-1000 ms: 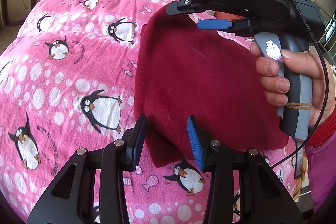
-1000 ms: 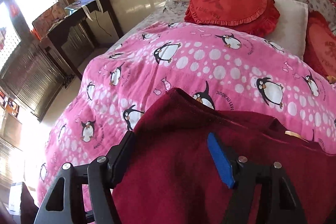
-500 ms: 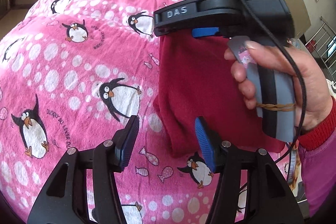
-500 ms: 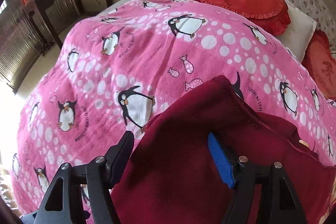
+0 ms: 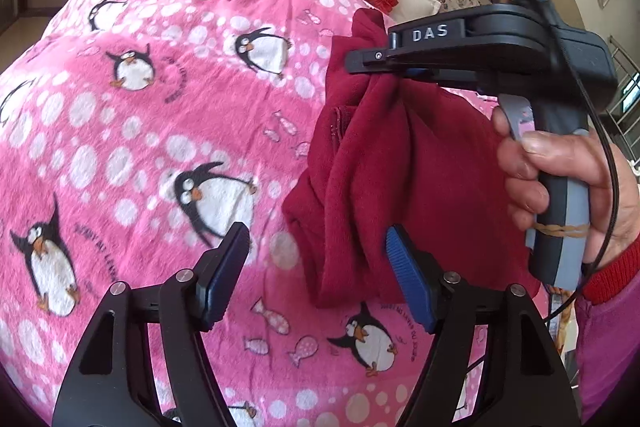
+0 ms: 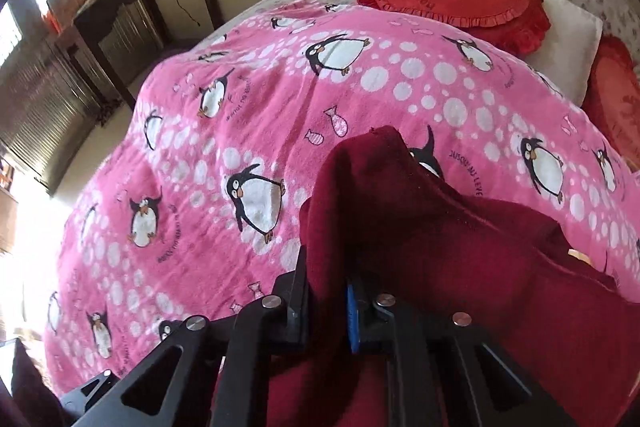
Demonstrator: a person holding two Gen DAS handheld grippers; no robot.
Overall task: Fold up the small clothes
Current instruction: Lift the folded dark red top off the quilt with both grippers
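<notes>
Maroon garment (image 5: pixel 400 163) is pinched by the right gripper (image 5: pixel 376 61) marked "DAS".

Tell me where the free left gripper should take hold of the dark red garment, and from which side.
Probably the bottom edge of the dark red garment, where it bunches just above the pink penguin blanket. The right gripper is pinching its top so it hangs in folds. The left gripper is open with that hem close to its right-hand pad, so come straight forward and slightly right.
</notes>
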